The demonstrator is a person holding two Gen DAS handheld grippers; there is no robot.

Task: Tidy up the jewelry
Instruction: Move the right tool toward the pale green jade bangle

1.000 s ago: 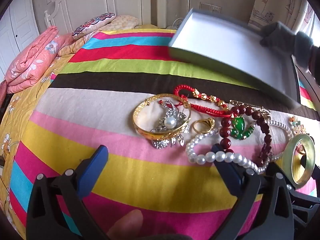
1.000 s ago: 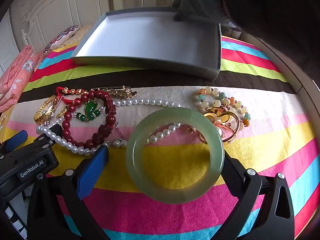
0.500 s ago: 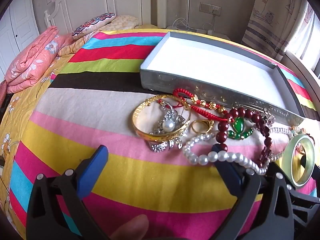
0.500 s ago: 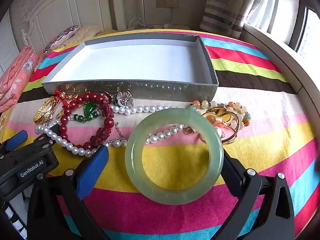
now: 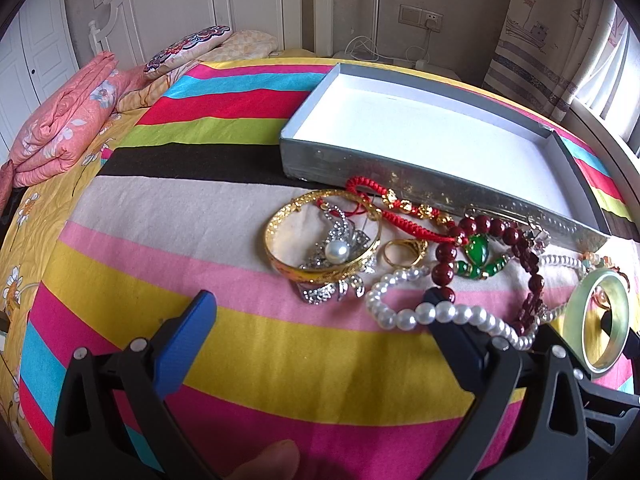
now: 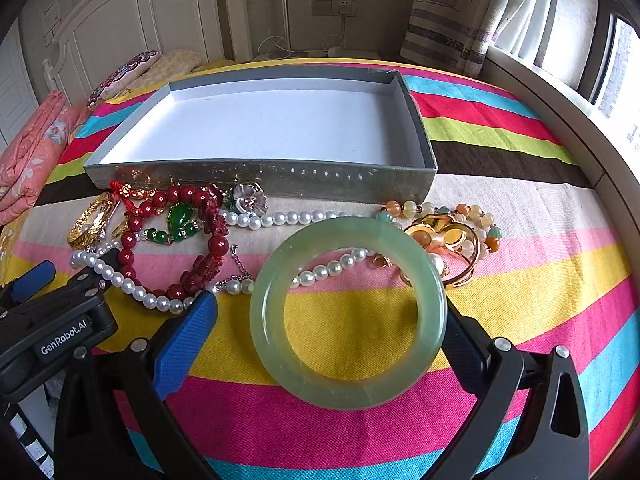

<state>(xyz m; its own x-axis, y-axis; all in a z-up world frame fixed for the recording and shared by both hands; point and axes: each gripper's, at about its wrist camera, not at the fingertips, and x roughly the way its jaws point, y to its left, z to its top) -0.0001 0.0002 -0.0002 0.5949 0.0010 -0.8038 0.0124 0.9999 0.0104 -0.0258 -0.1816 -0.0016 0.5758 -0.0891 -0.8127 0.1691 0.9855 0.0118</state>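
The left claw (image 5: 320, 320) hovers low over the striped bed cover (image 5: 160, 248) with its jaws apart and nothing between them; its right finger (image 5: 452, 328) sits just under the pearl necklace (image 5: 436, 312). The right claw (image 6: 332, 328) also stands spread, and the green jade bangle (image 6: 348, 312) lies flat between its fingers — whether the pads touch the bangle cannot be told. The grey tray (image 6: 260, 180), white inside, rests on the bed just behind the jewelry with nothing in it. The pieces lie in a loose row against the tray's front wall: a gold bangle (image 5: 320, 240) with a silver pearl brooch (image 5: 336, 256) inside it, a gold ring (image 5: 402, 250) beside that, a red cord bracelet (image 5: 384, 208) touching the tray wall, a dark red bead bracelet (image 6: 172, 240) ringing a green stone pendant (image 6: 180, 216), and a silver flower brooch (image 6: 248, 200). To the right sit a pastel bead bracelet (image 6: 460, 212) and a gold cuff (image 6: 452, 248) — both overlapping. A fingertip (image 5: 272, 460) shows at the lower edge of the left view
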